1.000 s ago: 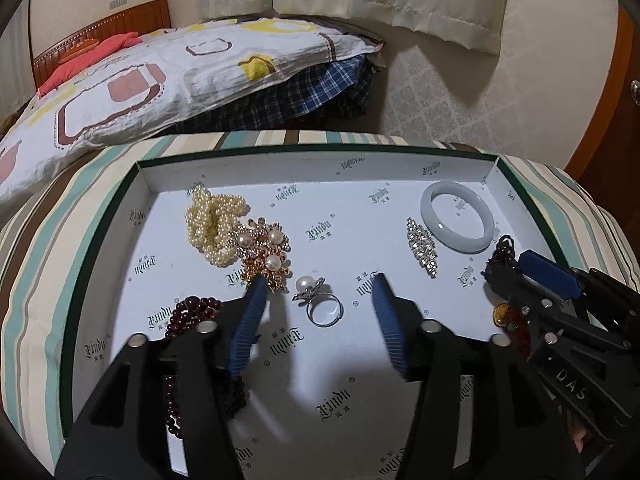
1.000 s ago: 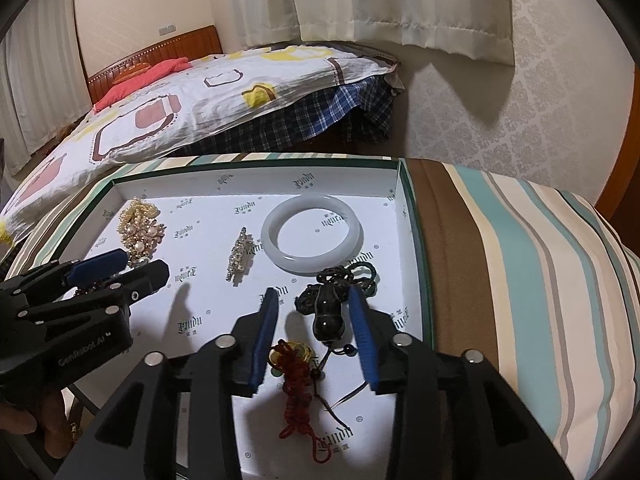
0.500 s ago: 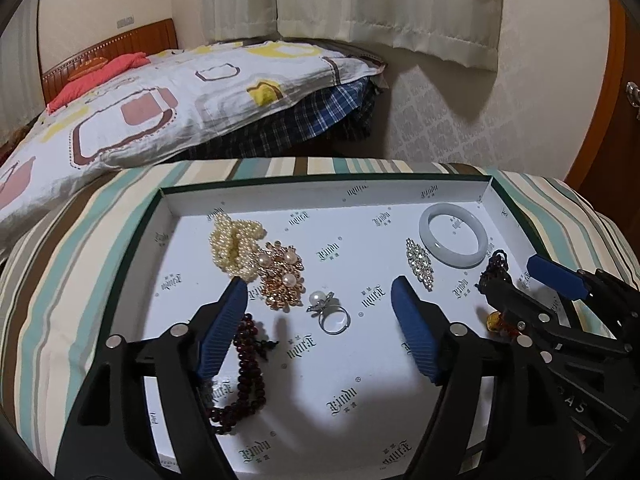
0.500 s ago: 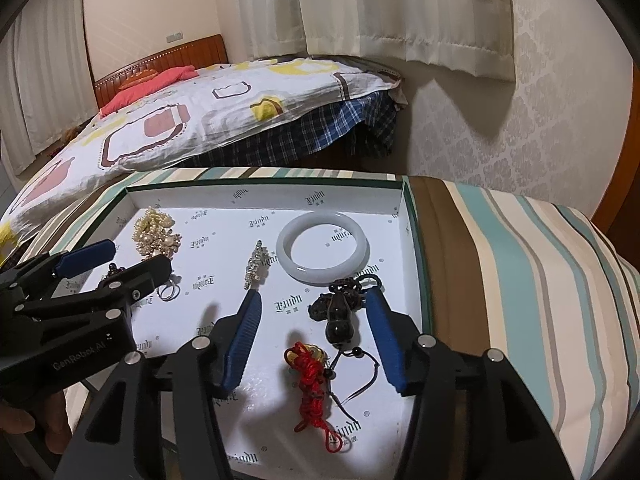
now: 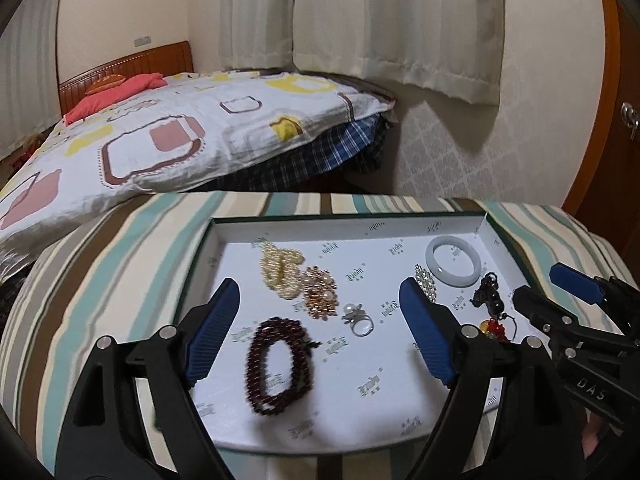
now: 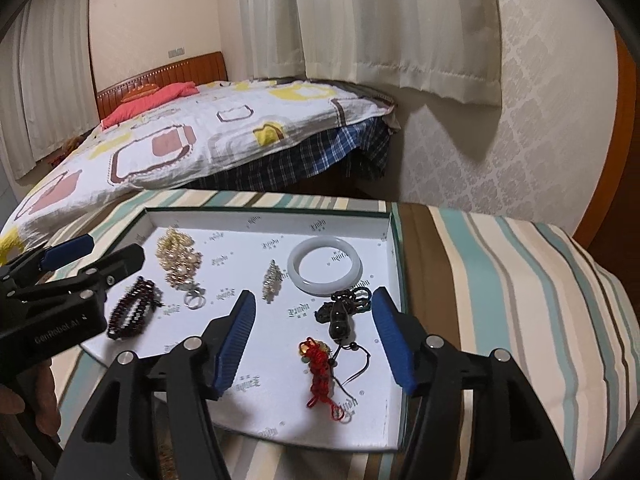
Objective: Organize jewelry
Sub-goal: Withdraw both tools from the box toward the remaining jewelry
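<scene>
The left gripper (image 5: pixel 320 332) has just been opening its jaws, and now they stand wide with nothing held; the dark red bead bracelet (image 5: pixel 280 366) lies on the tray floor under the gap, not touched. The right gripper (image 6: pixel 314 338) has also just been opening, about halfway, and it holds nothing; the black pendant on a cord (image 6: pixel 340 316) and the red knotted charm (image 6: pixel 320 376) lie on the tray below it, near the right edge. All the jewelry sits in the white tray (image 5: pixel 224 248) on the striped cloth. The bead bracelet looks floppy and a bit heavy, so I would pinch it across one side of the loop. The small pearl ring (image 5: pixel 358 318), in the middle of the tray, is tiny, hard and slippery; grab the band, gently. The pale bangle (image 6: pixel 324 266), near the back right corner, is stiff and smooth and could crack, so hold its rim. The pearl strand (image 5: pixel 280 268) and gold brooch (image 5: pixel 320 294) touch each other toward the back left and may snag. The sparkly brooch (image 6: pixel 272 280) lies just beside the bangle.
</scene>
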Action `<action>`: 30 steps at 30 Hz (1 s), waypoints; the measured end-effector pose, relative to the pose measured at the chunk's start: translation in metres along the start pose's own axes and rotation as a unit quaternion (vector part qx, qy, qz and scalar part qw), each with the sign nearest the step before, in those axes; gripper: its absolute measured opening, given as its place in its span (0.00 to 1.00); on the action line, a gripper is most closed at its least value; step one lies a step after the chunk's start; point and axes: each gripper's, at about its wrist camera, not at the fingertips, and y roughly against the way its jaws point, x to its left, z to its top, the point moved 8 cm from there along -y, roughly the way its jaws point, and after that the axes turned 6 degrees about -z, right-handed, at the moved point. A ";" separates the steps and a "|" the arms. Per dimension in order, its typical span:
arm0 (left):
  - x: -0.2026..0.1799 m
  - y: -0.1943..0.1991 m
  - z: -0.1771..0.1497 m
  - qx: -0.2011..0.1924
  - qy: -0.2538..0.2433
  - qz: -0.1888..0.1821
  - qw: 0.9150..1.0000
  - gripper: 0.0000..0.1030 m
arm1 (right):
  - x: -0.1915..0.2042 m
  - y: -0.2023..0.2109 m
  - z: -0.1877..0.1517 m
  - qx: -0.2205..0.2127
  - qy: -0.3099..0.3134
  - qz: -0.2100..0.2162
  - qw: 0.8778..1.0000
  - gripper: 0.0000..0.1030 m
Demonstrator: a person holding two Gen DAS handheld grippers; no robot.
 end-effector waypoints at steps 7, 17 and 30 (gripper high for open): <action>0.019 0.040 -0.013 -0.016 -0.003 0.017 1.000 0.78 | 0.015 0.028 -0.015 -0.008 -0.005 0.005 1.000 0.58; 0.053 0.068 -0.065 0.022 0.027 0.034 0.999 0.78 | 0.055 0.035 -0.063 0.033 0.006 0.030 0.999 0.58; 0.086 0.092 -0.107 0.052 0.053 0.057 0.996 0.78 | 0.096 0.023 -0.107 0.093 0.036 0.050 0.994 0.55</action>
